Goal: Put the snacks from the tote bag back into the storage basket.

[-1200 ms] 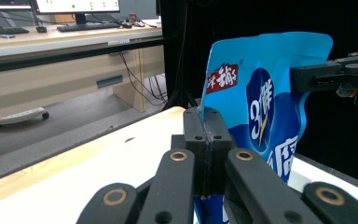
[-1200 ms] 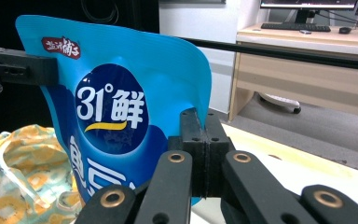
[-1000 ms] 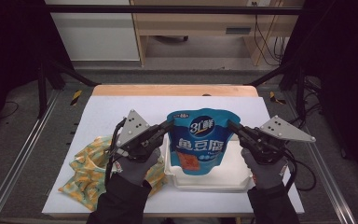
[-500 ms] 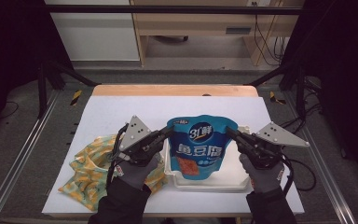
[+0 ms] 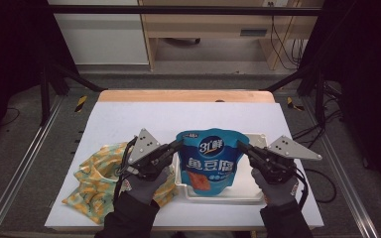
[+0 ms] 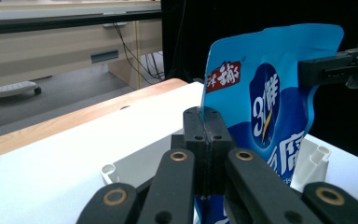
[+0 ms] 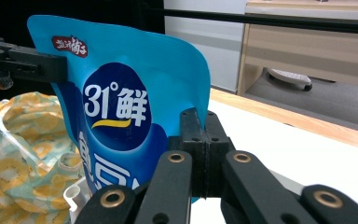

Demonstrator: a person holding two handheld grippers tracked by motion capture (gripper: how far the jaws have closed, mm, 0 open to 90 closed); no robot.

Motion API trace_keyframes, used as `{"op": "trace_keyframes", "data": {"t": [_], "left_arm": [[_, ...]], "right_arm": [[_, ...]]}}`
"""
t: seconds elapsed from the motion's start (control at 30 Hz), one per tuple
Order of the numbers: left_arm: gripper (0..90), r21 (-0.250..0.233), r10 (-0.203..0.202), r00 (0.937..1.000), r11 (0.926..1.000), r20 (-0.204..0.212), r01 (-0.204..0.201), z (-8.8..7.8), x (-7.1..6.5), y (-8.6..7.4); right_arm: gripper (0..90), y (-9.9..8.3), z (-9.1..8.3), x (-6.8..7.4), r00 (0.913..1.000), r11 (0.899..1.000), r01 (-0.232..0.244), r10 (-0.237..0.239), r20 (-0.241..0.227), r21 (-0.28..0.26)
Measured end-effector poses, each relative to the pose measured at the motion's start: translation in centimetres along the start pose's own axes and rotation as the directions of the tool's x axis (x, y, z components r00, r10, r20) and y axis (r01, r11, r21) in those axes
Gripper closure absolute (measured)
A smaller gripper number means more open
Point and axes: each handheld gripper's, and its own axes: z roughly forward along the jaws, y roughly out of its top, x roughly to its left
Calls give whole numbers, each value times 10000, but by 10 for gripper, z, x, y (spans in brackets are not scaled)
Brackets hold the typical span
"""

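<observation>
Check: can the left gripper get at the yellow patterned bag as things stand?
Probably not right now. The left gripper is shut on the blue pouch edge, sharing it with the right gripper. The yellow patterned bag lies unobstructed beside it, reachable after release.

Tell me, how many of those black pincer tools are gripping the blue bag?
2: the left gripper pinches the blue bag on its left edge, the right gripper on its right edge, above the white tray.

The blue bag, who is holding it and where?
Both grippers pinch the blue bag: left gripper on one side edge, right gripper on the other.
</observation>
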Motion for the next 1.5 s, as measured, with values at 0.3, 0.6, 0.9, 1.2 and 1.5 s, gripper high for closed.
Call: {"op": "trace_keyframes", "data": {"t": [0.3, 0.6, 0.9, 1.2, 1.5], "left_arm": [[900, 113, 9, 10000, 9999, -22, -9, 0, 2, -5], [900, 203, 56, 10000, 9998, -6, -56, 0, 1, -8], [900, 58, 222, 9997, 9997, 30, -222, -1, -2, -10], [877, 29, 251, 9996, 9997, 107, -252, -4, -2, -13], [765, 77, 390, 9992, 9992, 133, -391, -5, -1, -13]], "right_arm": [[900, -4, 3, 1, 10000, 10000, 22, -21, -17, 82], [900, -8, 4, 2, 10000, 9999, -22, 22, -13, 120], [893, -11, 2, 2, 10000, 10000, -4, 3, 65, 77], [864, -14, -1, 3, 10000, 10000, 13, -13, 5, 3], [760, -14, -1, 1, 9998, 9999, -30, 33, 203, -127]]}}
